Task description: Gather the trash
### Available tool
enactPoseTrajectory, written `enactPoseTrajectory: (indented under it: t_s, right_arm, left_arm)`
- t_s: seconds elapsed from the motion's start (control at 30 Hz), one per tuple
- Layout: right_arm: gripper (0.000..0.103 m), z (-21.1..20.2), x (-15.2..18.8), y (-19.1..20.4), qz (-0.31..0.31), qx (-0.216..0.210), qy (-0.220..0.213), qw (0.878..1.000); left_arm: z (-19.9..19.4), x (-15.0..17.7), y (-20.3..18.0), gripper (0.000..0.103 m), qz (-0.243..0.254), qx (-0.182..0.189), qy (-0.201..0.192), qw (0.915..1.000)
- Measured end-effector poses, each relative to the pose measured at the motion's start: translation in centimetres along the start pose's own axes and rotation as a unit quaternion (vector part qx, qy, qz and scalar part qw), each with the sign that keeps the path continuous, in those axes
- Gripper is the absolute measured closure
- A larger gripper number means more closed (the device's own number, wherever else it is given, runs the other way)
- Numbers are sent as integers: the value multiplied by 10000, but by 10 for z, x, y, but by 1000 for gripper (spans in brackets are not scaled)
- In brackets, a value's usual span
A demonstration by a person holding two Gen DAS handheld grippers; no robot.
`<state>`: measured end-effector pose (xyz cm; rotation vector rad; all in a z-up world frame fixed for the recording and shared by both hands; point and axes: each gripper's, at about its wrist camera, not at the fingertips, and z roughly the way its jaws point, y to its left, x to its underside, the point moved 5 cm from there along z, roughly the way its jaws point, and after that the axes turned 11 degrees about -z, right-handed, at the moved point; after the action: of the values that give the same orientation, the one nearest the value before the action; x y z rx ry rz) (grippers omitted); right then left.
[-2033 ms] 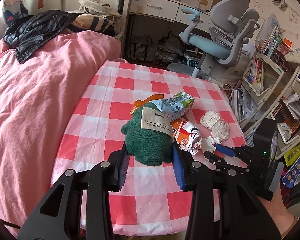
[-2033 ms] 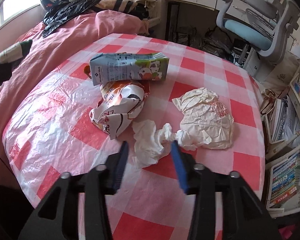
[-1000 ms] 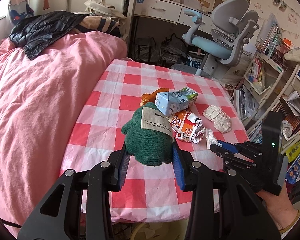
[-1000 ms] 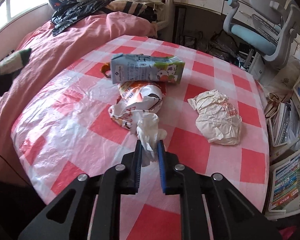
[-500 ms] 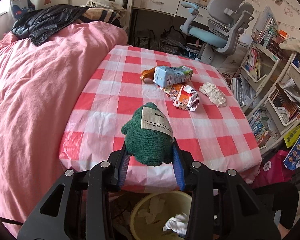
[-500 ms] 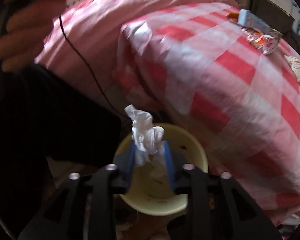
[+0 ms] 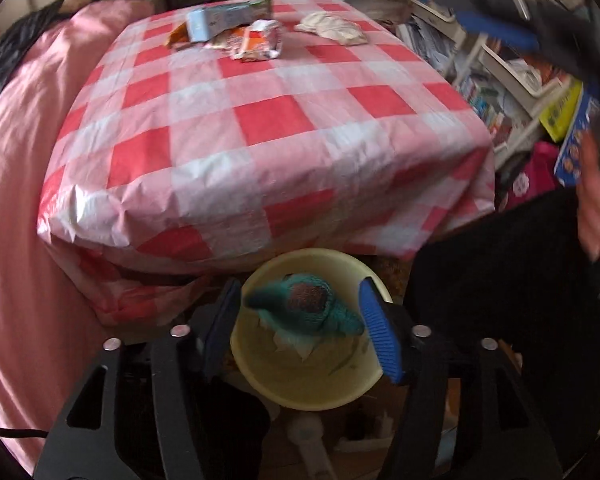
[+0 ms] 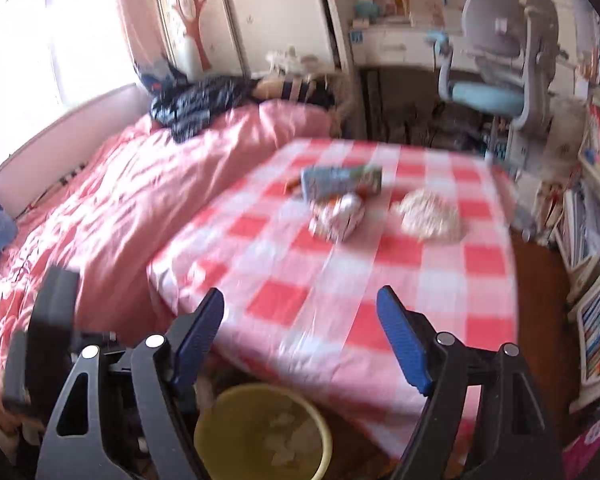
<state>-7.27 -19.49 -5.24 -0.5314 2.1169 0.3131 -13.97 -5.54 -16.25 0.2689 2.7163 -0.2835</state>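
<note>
Left gripper (image 7: 300, 326): jaws opening, blue pads spread; blurred teal-green plush item (image 7: 304, 310) between them, touching neither pad clearly, directly over round yellow plastic bin (image 7: 340, 392) below tabletop's near edge. Right gripper (image 8: 300, 340): jaws opening, wide apart, nothing between. Remaining on red-and-white checked tablecloth (image 7: 260, 120), toward far edge: light-blue drink carton (image 7: 224, 20), crumpled orange-white snack wrapper (image 7: 252, 42), crumpled white paper wad (image 7: 332, 30). Pink bedcover (image 8: 100, 184) beside left edge.
</note>
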Motion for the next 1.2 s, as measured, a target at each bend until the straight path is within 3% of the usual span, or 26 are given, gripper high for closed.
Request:
enactPoseTrajectory:
  t_s: [0.07, 0.2, 0.37, 0.5, 0.63, 0.7, 0.8, 1.2]
  right_arm:
    - [19, -2, -15, -12, -35, 116, -308, 9995]
    - [16, -2, -26, -30, -34, 373, -657, 9971]
    - [16, 14, -33, -41, 288, 556, -622, 9961]
    - [15, 19, -48, -33, -158, 772, -857, 9932]
    - [15, 35, -49, -34, -148, 766, -721, 9943]
    - [15, 35, -49, -32, -169, 702, -699, 9949]
    - [11, 31, -52, -24, -417, 776, -776, 9931]
    - [10, 42, -54, -34, -371, 817, -655, 9938]
  left_arm:
    - [-7, -8, 0, 31, -11, -6, -152, 9999]
    - [-35, -47, 19, 25, -570, -97, -841, 9948]
    - [-73, -111, 53, 16, -1237, -501, -1827, 9741]
    - [-89, -165, 76, 12, -1599, -674, -2294, 9578]
    - [-89, -200, 89, 8, -1774, -846, -2598, 9455]
    - [-77, -199, 96, 8, -1886, -936, -2590, 9426]
    - [-49, -194, 104, 8, -1907, -1100, -2091, 9528]
    - [-34, -207, 97, 8, -1779, -1176, -2083, 9545]
